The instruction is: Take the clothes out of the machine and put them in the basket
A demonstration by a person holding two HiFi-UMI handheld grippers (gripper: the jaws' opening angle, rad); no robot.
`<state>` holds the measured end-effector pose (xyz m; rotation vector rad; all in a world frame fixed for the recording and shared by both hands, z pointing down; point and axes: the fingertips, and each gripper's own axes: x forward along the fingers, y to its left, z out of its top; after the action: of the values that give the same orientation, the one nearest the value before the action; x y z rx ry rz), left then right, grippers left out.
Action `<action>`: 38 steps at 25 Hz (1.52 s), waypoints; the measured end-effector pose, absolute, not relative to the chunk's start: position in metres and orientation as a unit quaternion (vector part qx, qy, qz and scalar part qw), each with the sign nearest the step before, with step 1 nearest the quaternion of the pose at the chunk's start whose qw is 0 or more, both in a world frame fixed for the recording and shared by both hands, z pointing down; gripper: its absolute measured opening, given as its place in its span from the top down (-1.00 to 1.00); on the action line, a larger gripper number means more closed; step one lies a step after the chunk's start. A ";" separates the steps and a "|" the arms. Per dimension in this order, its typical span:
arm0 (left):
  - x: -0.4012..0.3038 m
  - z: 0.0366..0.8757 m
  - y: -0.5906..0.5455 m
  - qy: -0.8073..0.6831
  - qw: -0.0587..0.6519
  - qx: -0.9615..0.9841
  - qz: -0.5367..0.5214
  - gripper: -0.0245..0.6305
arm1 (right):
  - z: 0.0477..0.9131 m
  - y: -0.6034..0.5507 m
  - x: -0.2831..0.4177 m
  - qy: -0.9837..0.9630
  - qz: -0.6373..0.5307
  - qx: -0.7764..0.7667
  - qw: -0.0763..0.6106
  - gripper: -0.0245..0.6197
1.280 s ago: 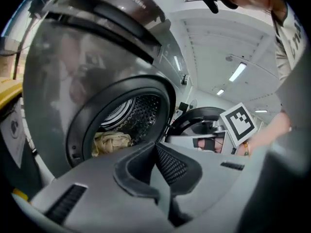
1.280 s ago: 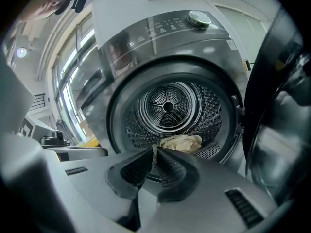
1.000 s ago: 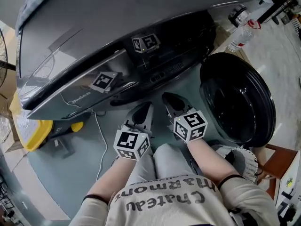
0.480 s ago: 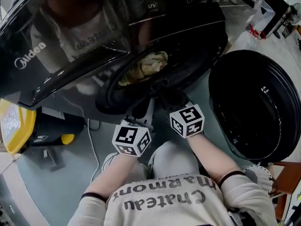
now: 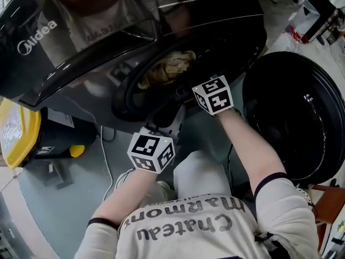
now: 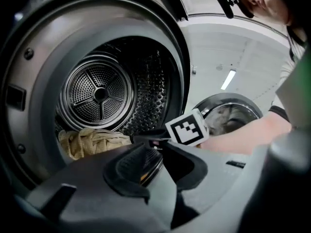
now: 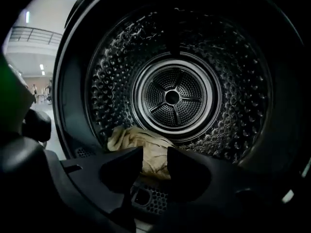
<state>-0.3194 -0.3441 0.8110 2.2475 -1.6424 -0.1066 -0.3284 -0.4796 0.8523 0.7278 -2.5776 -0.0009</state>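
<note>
The left gripper [image 6: 158,155] sits just outside the drum mouth [image 6: 46,76]; its jaws have just been opening and stand apart with nothing between them; the right gripper [image 7: 155,163] is at the drum mouth, pointing inward; its jaws have also just been opening and stand moderately parted, with the cloth [image 7: 141,147] showing through the gap but untouched by the pads; that 1 yellowish cloth lies crumpled on the perforated floor inside the drum mouth; the dark glossy machine [image 5: 64,47] frames the drum mouth; its round door [image 5: 291,117] hangs open to the right of the drum mouth; a yellow container [image 5: 16,139] stands well left of it.
</note>
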 end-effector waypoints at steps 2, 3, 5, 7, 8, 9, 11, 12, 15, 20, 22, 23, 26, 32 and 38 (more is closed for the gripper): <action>-0.320 0.808 -0.336 -0.574 0.176 0.799 -0.030 0.60 | 0.860 -0.487 -0.336 -0.932 -0.016 0.254 0.259 0.35; -0.319 0.807 -0.333 -0.569 0.177 0.803 -0.026 0.59 | 0.866 -0.489 -0.340 -0.929 -0.021 0.245 0.277 0.26; -0.314 0.807 -0.328 -0.554 0.175 0.814 -0.010 0.52 | 0.877 -0.492 -0.347 -0.920 -0.033 0.224 0.319 0.08; -0.311 0.807 -0.324 -0.544 0.173 0.821 0.006 0.51 | 0.882 -0.499 -0.355 -0.910 -0.055 0.213 0.352 0.00; -0.312 0.807 -0.322 -0.543 0.175 0.821 0.006 0.51 | 0.883 -0.503 -0.359 -0.904 -0.066 0.213 0.365 -0.04; -0.313 0.807 -0.319 -0.544 0.177 0.820 0.002 0.51 | 0.885 -0.506 -0.362 -0.899 -0.070 0.214 0.376 -0.07; -0.315 0.806 -0.315 -0.545 0.179 0.819 -0.010 0.51 | 0.896 -0.508 -0.369 -0.891 -0.061 0.209 0.398 -0.13; -0.316 0.806 -0.312 -0.544 0.179 0.820 -0.013 0.51 | 0.901 -0.508 -0.371 -0.886 -0.058 0.206 0.410 -0.15; -0.318 0.807 -0.307 -0.539 0.175 0.824 -0.014 0.51 | 0.917 -0.512 -0.373 -0.867 -0.078 0.200 0.451 -0.19; -0.328 0.810 -0.297 -0.539 0.181 0.822 -0.033 0.51 | 0.936 -0.519 -0.377 -0.855 -0.061 0.208 0.472 -0.18; -0.329 0.812 -0.295 -0.534 0.183 0.825 -0.035 0.51 | 0.940 -0.519 -0.381 -0.857 -0.045 0.214 0.466 -0.18; -0.329 0.813 -0.294 -0.533 0.182 0.825 -0.036 0.51 | 0.940 -0.519 -0.382 -0.857 -0.043 0.216 0.465 -0.17; -0.331 0.814 -0.295 -0.535 0.180 0.824 -0.038 0.51 | 0.942 -0.521 -0.383 -0.847 -0.065 0.218 0.481 -0.05; -0.330 0.816 -0.298 -0.533 0.189 0.824 -0.047 0.51 | 0.941 -0.525 -0.374 -0.828 -0.140 0.237 0.489 0.66; -0.325 0.812 -0.303 -0.527 0.180 0.830 -0.046 0.51 | 0.921 -0.513 -0.371 -0.867 -0.081 0.257 0.420 0.77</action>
<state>-0.3250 -0.3035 0.8118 2.3439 -1.4876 -0.1295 -0.3705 -0.5130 0.9211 0.6453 -2.1726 -0.2040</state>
